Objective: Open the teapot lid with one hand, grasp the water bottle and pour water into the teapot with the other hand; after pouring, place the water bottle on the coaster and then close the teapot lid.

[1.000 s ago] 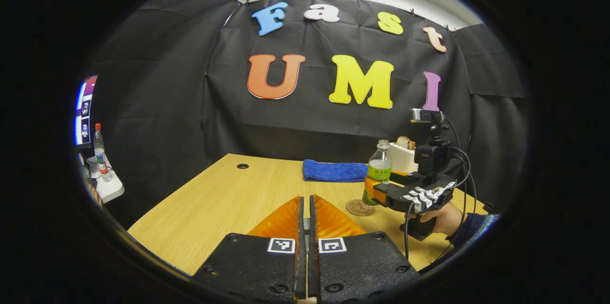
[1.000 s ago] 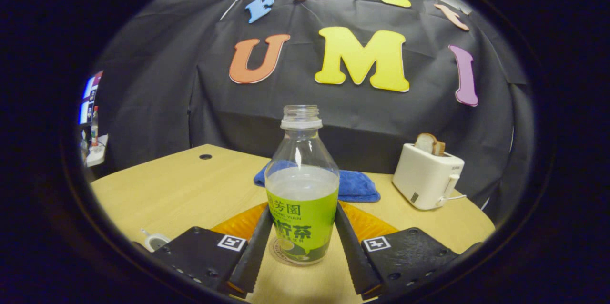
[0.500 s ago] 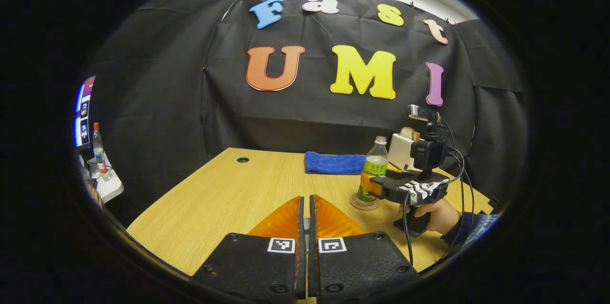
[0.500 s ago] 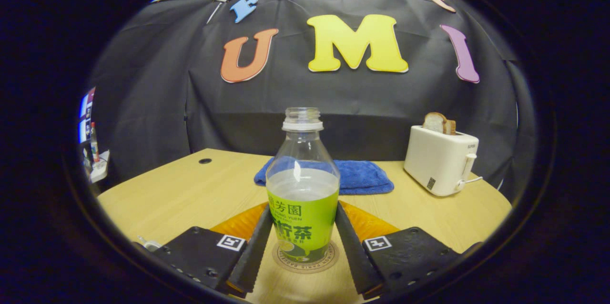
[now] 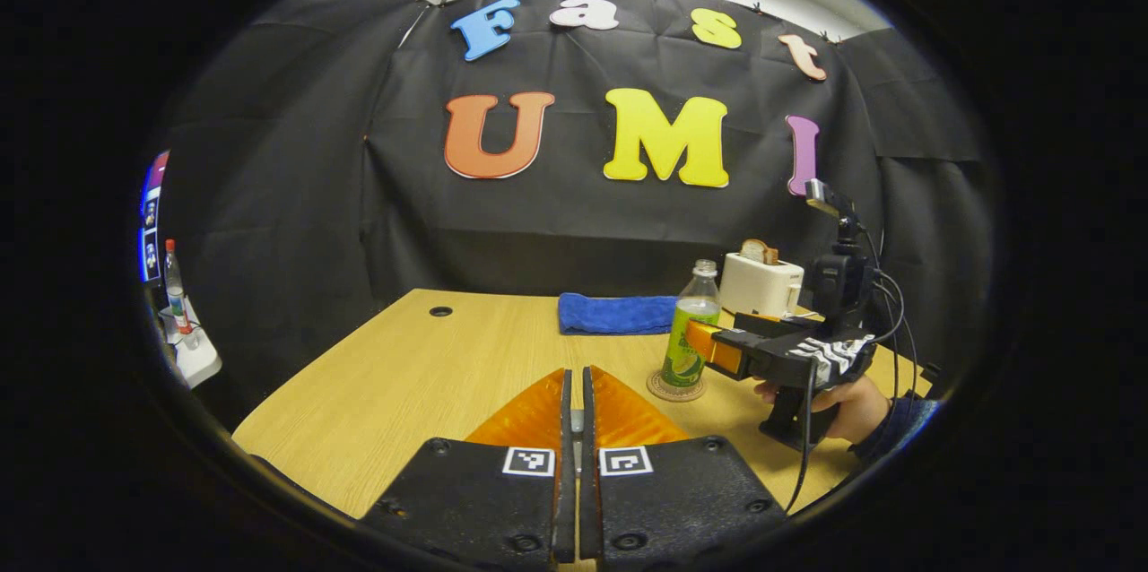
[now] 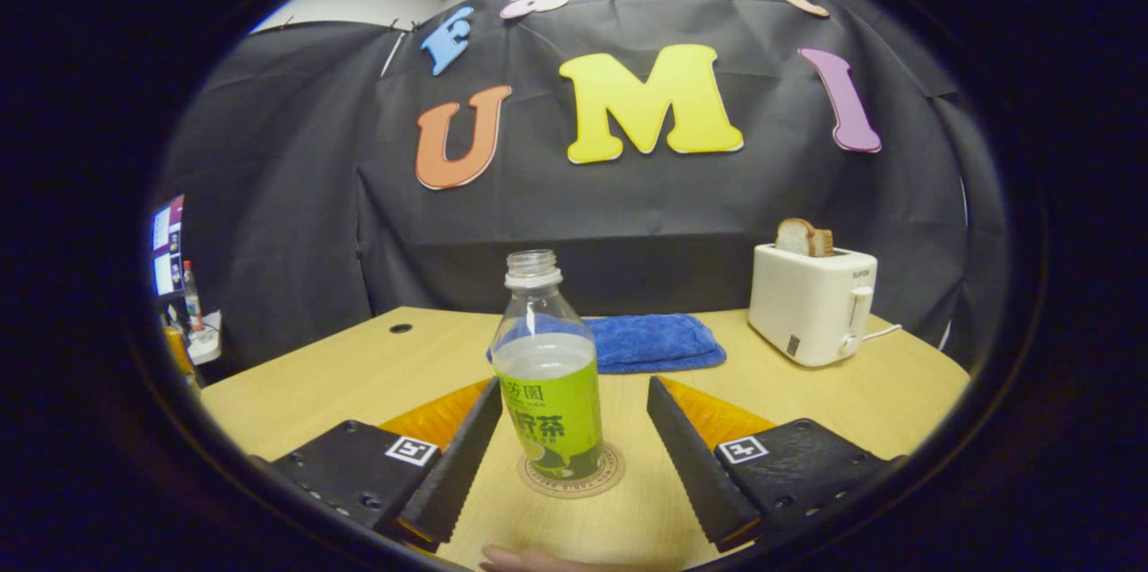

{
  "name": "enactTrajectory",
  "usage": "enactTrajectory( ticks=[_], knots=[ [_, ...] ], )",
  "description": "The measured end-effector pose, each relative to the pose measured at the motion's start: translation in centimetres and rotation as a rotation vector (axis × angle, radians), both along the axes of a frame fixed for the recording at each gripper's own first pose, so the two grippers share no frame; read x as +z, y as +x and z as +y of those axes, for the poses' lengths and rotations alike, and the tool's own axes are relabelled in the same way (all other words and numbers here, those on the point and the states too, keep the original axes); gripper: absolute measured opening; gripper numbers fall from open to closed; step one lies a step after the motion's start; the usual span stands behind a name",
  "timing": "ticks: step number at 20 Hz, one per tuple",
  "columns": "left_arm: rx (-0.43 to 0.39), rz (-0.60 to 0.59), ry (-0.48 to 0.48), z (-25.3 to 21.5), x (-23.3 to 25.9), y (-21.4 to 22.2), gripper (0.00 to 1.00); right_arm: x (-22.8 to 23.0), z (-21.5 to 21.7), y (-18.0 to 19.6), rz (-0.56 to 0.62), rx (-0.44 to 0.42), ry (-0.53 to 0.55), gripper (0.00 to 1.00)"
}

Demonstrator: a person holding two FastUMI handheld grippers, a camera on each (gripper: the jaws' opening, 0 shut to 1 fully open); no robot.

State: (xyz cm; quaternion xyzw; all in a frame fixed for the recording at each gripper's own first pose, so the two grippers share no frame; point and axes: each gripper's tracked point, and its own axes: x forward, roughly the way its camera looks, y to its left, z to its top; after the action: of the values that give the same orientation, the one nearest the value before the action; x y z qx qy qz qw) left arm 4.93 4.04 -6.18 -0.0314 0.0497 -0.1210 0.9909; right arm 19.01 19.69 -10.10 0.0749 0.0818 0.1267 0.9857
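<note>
A clear water bottle (image 6: 547,375) with a green label and no cap stands upright on a round cork coaster (image 6: 574,478). My right gripper (image 6: 574,385) is open, its fingers spread on either side of the bottle's base and not touching it. In the left gripper view the bottle (image 5: 685,332) and coaster (image 5: 673,387) stand at the right of the table, with the right gripper (image 5: 715,334) just beside them, held by a hand (image 5: 852,402). My left gripper (image 5: 576,372) is shut, fingers pressed together above the near table edge.
A blue towel (image 6: 650,341) lies behind the bottle. A white toaster (image 6: 812,303) with bread in it stands at the back right. The wooden table (image 5: 421,375) has a cable hole (image 5: 440,311) at far left. A side shelf (image 5: 184,348) with a bottle is off-table left.
The right gripper set the bottle down on the coaster, opened and drew back a little. The left gripper stayed shut and barely moved.
</note>
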Motion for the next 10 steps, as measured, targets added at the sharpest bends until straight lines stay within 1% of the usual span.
enactTrajectory(
  ticks=[3, 4, 6, 7, 8, 9, 10],
  knots=[
    [-0.022, -0.021, 0.017, -2.2, -0.3, 1.7, 0.04, -0.5, -0.6, -2.8, -0.027, 0.021, -0.004, 0.96],
    [-0.028, -0.028, 0.032, -2.8, -0.6, 2.1, 0.04, -0.6, -1.1, -3.8, -0.033, 0.019, 0.008, 0.99],
    [-0.039, -0.059, 0.061, -3.5, -1.0, 2.6, 0.04, -0.6, -1.9, -5.6, -0.04, 0.021, 0.031, 0.94],
    [-0.051, -0.076, 0.073, -4.2, -1.4, 2.8, 0.05, -0.7, -2.2, -6.6, -0.042, 0.024, 0.039, 0.94],
    [-0.073, -0.092, 0.088, -5.0, -1.9, 3.1, 0.05, -0.6, -2.7, -7.5, -0.045, 0.022, 0.035, 0.96],
    [-0.098, -0.096, 0.094, -5.7, -2.5, 3.3, 0.05, -0.5, -3.4, -8.5, -0.056, 0.015, 0.021, 0.93],
    [-0.106, -0.085, 0.092, -6.0, -3.1, 3.7, 0.05, -0.1, -4.2, -9.3, -0.08, 0.005, 0.013, 0.97]
  ],
)
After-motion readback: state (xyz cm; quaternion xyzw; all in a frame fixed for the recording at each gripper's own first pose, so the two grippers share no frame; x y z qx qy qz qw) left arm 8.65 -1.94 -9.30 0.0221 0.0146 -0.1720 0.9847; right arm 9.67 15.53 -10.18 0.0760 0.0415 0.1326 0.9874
